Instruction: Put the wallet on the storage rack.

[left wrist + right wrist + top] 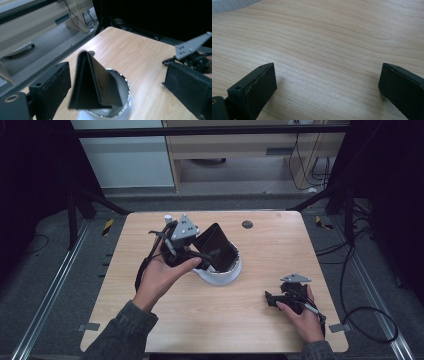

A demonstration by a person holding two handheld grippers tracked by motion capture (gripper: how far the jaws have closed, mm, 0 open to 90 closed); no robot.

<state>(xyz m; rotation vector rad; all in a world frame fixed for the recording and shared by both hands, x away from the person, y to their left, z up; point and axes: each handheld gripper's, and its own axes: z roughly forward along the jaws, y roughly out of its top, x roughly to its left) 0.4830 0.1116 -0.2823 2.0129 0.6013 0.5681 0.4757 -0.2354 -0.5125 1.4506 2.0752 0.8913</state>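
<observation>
Standing in a white bowl [120, 110] at frame centre, a black wallet [93, 85], possibly folded, sits between the left gripper's [117, 87] wide-open jaws, untouched; right gripper [327, 82] open, empty.

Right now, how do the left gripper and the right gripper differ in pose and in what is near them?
The left gripper is raised beside the white bowl, while the right gripper lies low near the bare wooden table. The left gripper has the black folded wallet, standing in the bowl, loose between its jaws; the right gripper has only tabletop between its jaws. Both are open.
</observation>
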